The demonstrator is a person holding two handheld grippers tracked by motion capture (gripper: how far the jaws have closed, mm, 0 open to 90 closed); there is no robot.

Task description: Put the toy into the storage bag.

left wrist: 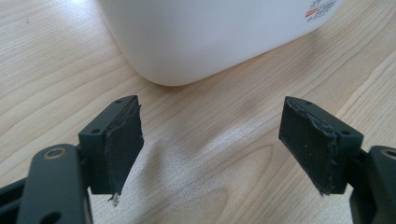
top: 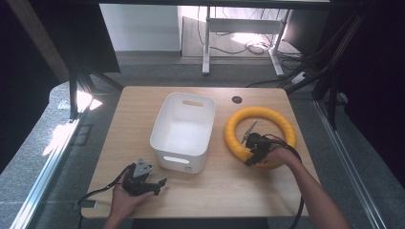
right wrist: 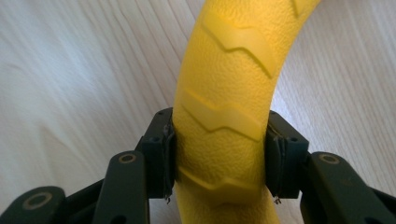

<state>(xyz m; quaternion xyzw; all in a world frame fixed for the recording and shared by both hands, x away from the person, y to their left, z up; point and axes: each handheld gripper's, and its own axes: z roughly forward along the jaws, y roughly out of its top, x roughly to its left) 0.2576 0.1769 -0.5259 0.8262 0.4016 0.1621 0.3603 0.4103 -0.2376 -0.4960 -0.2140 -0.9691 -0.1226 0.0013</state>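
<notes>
Right gripper (right wrist: 217, 154) clamps the yellow ring (right wrist: 224, 93) between its pads; the left gripper (left wrist: 212, 149) gapes empty before the white bin (left wrist: 205, 37).

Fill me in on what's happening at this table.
A person works with tongs in each hand. The right tongs are clamped on the near side of a yellow ring that lies on the wooden table, right of a white bin. The left tongs rest open on the table just in front of the bin, holding nothing.

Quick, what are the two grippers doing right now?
Left gripper: open, holding nothing.
Right gripper: shut on the yellow ring.
</notes>
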